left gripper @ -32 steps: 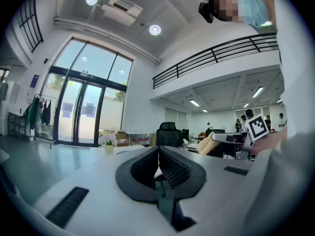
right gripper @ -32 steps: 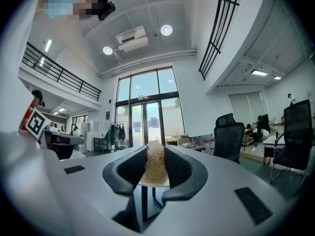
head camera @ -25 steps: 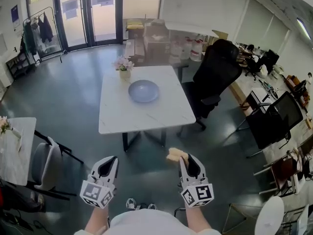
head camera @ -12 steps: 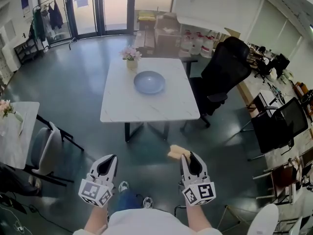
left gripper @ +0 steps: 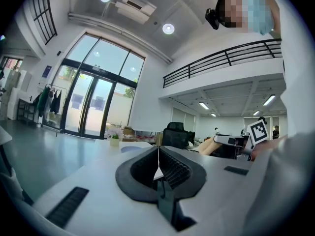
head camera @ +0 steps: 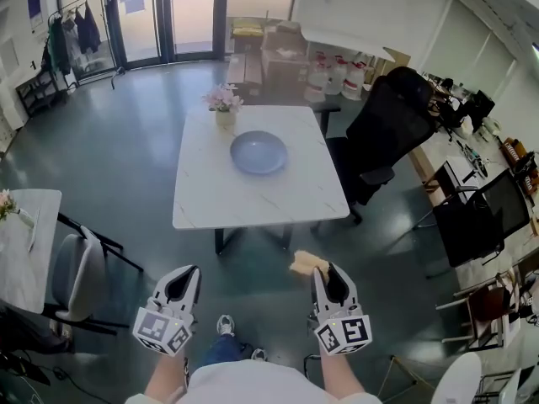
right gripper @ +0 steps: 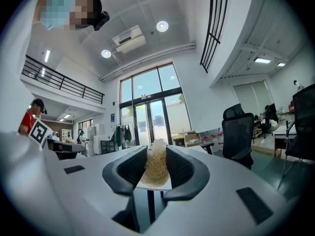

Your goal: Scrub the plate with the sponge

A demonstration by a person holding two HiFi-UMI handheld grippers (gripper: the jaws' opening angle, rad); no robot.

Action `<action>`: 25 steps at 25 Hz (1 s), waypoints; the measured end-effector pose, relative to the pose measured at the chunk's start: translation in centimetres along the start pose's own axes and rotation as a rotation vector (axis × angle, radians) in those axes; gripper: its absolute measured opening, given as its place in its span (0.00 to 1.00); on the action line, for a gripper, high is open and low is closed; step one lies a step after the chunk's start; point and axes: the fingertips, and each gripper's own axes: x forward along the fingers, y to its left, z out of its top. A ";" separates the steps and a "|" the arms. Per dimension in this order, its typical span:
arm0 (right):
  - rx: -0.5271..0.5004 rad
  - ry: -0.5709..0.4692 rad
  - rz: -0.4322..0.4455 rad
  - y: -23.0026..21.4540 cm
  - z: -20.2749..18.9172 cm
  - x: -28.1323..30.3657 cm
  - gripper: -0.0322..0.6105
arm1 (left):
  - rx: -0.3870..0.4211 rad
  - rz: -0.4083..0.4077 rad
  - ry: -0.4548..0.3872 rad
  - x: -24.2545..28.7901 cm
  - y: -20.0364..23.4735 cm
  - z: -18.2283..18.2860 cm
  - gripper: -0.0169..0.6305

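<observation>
Blue-grey plate (head camera: 258, 152) lies flat on the white desk (head camera: 253, 196), on its far half, a little right of centre. A small pot of pink flowers (head camera: 223, 104) sits at the desk's far edge, just beyond the plate to the left, not touching it. A black office chair (head camera: 383, 133) stands close against the desk's right side. A grey chair (head camera: 76, 278) and a second white desk (head camera: 24, 251) are well off to the left, with cartons (head camera: 282, 50) by the far wall. Dark floor (head camera: 143, 158) lies between the grippers and the desk's near edge. The sponge (head camera: 305, 264) is yellowish and fibrous, pinched in the right gripper (head camera: 323, 273), poking out past the fingertips toward the desk. It is on the near side, well apart from the plate. The left gripper (head camera: 190, 274) is level with it on the left, also short of the desk. The right gripper view shows both fingers (right gripper: 129, 168) clamped on the sponge's sides, with its frayed top standing above them. The left gripper view shows its fingers (left gripper: 172, 167) pressed together to a thin seam, holding nothing. Beyond them the plate and flower pot show edge-on, with the sponge off to the right. Only the head view shows the plate's full round outline and where it sits on the desk.
</observation>
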 end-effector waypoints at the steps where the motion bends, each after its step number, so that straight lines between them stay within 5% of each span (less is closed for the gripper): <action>1: -0.003 -0.005 -0.009 0.1 0.2 0.9 0.23 | 0.001 -0.010 -0.002 0.7 0.9 0.5 0.08; 12: -0.018 -0.039 -0.125 2.7 0.6 8.4 0.23 | 0.044 -0.150 -0.006 6.5 9.3 3.3 0.08; 25: -0.034 -0.024 -0.130 2.0 0.3 14.0 0.23 | 0.010 -0.159 0.004 10.6 13.1 2.9 0.08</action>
